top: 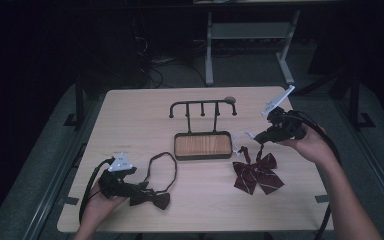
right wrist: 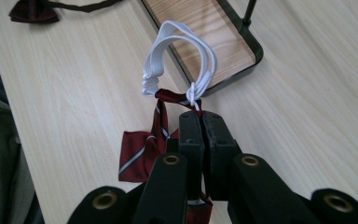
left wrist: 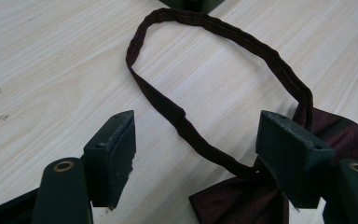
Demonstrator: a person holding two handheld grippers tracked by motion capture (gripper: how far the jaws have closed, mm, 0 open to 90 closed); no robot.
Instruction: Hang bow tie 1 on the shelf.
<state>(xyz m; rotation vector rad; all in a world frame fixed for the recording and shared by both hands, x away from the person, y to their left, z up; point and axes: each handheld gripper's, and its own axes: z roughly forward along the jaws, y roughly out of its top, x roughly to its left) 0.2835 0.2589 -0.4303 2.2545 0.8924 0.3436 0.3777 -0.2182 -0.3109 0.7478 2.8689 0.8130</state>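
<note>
A dark maroon bow tie [top: 152,199] lies near the table's front left, and its thin neck strap [left wrist: 223,35] forms a loop on the wood. My left gripper [top: 142,187] rests beside it, open. The strap runs between its jaws [left wrist: 198,140] and the pads stand clear of it. At the right, my right gripper [top: 256,140] is shut on the neck band of a red striped bow tie [top: 255,172]. Just past its fingertips [right wrist: 201,116] a white elastic loop [right wrist: 157,51] sticks up. The striped bow [right wrist: 137,156] trails below the jaws toward the table.
A black hook rack [top: 202,107] stands at the table's centre on a tray base with a black rim [top: 202,156] and a wooden floor. The tray's corner [right wrist: 256,51] lies just beyond the elastic loop. A desk frame stands behind the table.
</note>
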